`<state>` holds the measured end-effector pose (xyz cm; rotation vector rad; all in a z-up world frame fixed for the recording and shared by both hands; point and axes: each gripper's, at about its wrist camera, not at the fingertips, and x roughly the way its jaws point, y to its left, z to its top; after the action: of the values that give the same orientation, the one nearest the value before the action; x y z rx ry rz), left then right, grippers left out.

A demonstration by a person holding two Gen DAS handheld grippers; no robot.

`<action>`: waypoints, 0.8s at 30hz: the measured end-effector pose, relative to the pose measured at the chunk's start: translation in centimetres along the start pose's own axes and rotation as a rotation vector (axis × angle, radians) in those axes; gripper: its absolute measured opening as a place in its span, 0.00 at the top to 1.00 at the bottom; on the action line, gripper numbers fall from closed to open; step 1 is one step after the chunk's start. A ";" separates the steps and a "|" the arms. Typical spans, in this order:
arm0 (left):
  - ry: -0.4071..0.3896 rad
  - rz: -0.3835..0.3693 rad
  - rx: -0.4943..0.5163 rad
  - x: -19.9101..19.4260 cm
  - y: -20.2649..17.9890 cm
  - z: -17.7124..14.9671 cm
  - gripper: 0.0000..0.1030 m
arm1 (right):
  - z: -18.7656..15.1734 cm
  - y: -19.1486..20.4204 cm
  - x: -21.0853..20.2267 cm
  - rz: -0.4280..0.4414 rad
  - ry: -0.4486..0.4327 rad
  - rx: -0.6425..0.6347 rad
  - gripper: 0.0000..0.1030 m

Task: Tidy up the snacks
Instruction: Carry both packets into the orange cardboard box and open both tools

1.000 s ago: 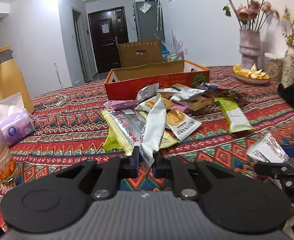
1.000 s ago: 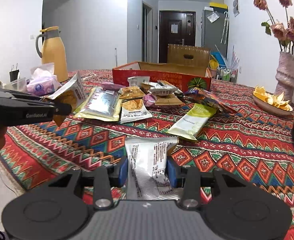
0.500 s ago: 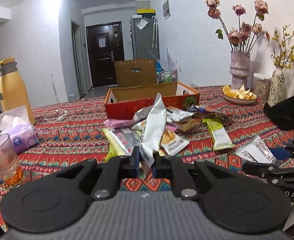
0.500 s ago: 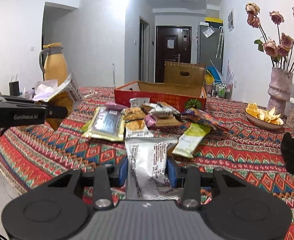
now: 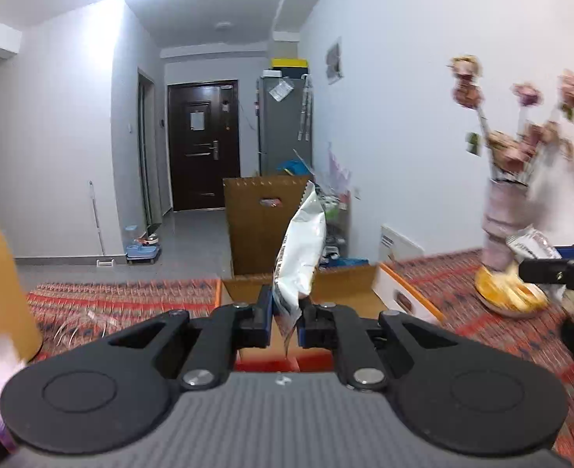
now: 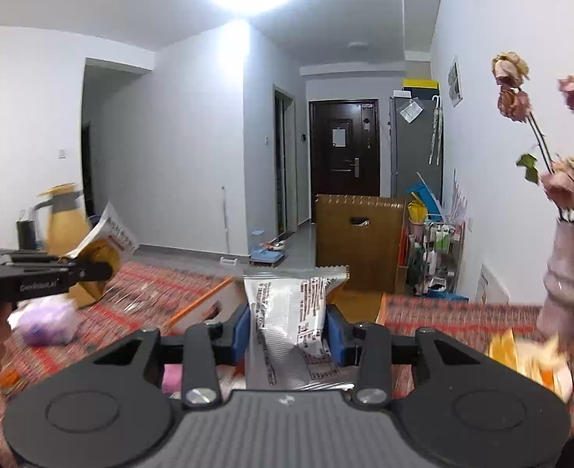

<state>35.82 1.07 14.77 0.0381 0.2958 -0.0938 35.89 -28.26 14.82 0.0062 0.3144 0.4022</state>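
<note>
Both jaws clamp snack packets (image 5: 302,251) (image 6: 294,312) over patterned tablecloth (image 5: 123,296) w/ cardboard box (image 5: 341,277), hallway beyond.

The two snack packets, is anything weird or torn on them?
No tears show. The white packet stands edge-up, pinched low in the left gripper; the silver packet lies flat in the right gripper. Nothing spilled.

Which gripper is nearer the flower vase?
Right. The right gripper, shut on a silver packet, reaches just in front of the vase; the left gripper, holding a white packet, is over the box, farther left.
</note>
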 end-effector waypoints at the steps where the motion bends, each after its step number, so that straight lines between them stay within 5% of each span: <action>1: 0.004 0.010 -0.010 1.8 0.4 0.8 0.89 | 1.3 -1.0 2.4 0.001 0.013 0.006 0.62; 7: 0.066 0.044 -0.051 14.3 3.0 3.4 0.89 | 4.7 -6.5 18.2 -0.027 0.171 0.058 0.61; 13: 0.319 0.062 -0.095 27.4 4.7 0.5 0.89 | 1.6 -9.2 33.5 -0.187 0.425 0.028 0.61; 18: 0.432 0.066 -0.076 32.5 4.5 -1.8 0.88 | -0.9 -7.9 39.5 -0.261 0.552 -0.092 0.55; 22: 0.422 0.029 -0.099 32.1 4.9 -2.1 0.64 | -1.4 -6.2 40.2 -0.297 0.520 -0.160 0.34; 24: 0.405 0.032 -0.101 31.3 5.0 -1.6 0.61 | -1.1 -6.0 39.5 -0.301 0.491 -0.172 0.31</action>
<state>65.65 3.42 4.19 -0.0397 0.7037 -0.0388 72.34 -18.57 1.54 -0.3091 0.7535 0.1241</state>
